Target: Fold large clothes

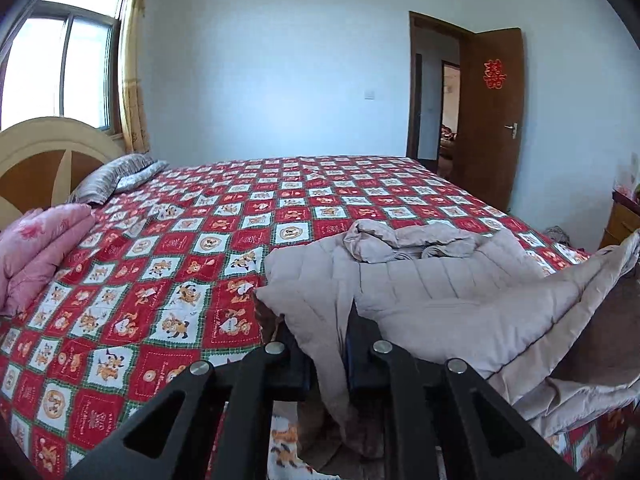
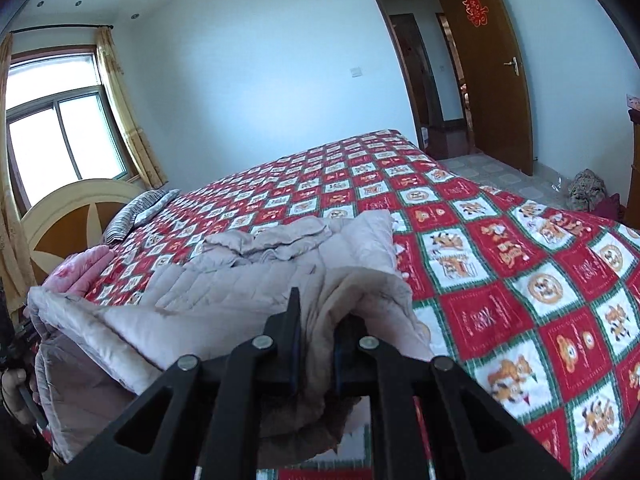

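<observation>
A beige quilted coat (image 1: 432,280) lies on the bed near its front edge, its hood bunched at the far end. My left gripper (image 1: 320,320) is shut on the coat's near left hem, with fabric hanging down between the fingers. In the right wrist view the same coat (image 2: 248,276) spreads to the left, and my right gripper (image 2: 318,320) is shut on its near right hem, the cloth pinched between the black fingers. Both held corners are lifted off the bed, so the hem sags between them. At the left edge a hand (image 2: 16,396) holds the other gripper.
The bed carries a red, white and green cartoon-patterned bedspread (image 1: 192,248). A folded pink quilt (image 1: 36,248) and a striped pillow (image 1: 116,176) lie by the headboard. An open wooden door (image 1: 490,120) stands at the far right, and a window (image 1: 60,68) is at the left.
</observation>
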`<state>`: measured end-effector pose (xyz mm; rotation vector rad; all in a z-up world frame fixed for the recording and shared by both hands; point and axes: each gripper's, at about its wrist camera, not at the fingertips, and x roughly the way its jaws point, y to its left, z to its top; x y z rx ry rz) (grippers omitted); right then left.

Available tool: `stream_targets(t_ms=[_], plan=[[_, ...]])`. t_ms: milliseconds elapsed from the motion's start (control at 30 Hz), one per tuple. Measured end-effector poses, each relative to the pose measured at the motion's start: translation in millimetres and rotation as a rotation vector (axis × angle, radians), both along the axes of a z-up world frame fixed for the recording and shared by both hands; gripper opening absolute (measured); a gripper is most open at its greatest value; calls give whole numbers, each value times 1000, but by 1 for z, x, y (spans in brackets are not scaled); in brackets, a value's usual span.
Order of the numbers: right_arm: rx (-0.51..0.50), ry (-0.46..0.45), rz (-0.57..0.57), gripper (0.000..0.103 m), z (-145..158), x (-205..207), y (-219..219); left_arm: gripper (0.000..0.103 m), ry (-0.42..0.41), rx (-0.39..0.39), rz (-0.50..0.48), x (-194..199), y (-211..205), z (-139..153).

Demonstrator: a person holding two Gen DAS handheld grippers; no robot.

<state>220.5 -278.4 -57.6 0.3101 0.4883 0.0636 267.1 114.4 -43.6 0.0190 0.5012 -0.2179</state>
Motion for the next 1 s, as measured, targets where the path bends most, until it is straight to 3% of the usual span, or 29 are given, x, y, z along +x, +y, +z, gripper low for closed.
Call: stream_targets(t_ms=[100, 300, 367, 433, 500, 600, 633, 800, 867, 933, 1000], plan=[[-1, 21, -26, 13, 1, 42, 1, 17, 71, -34, 37, 45, -3, -3], [13, 98, -91, 14, -11, 113, -15, 27, 199, -254, 72, 115, 21, -2], [11, 119, -121, 15, -19, 132, -20, 34, 214, -282, 96, 134, 26, -6], [19, 128, -139, 22, -26, 152, -22, 39, 237, -290, 129, 152, 23, -15], [-26, 163, -147, 24, -35, 174, -14, 44, 251, -251, 173, 167, 12, -26], [-127, 191, -172, 29, -47, 195, 1, 47, 290, -74, 224, 190, -18, -48], [-133, 191, -177, 33, -49, 196, 2, 47, 302, -54, 234, 196, -20, -52], [-107, 198, -146, 41, -56, 205, -13, 51, 310, -243, 193, 212, 19, -48], [-28, 208, -126, 45, -62, 211, -26, 90, 265, -302, 251, 213, 41, -37], [19, 207, -123, 48, -64, 211, -34, 95, 199, -328, 294, 209, 54, -27], [28, 178, -137, 52, -59, 208, -33, 95, 208, -294, 319, 206, 51, -24]])
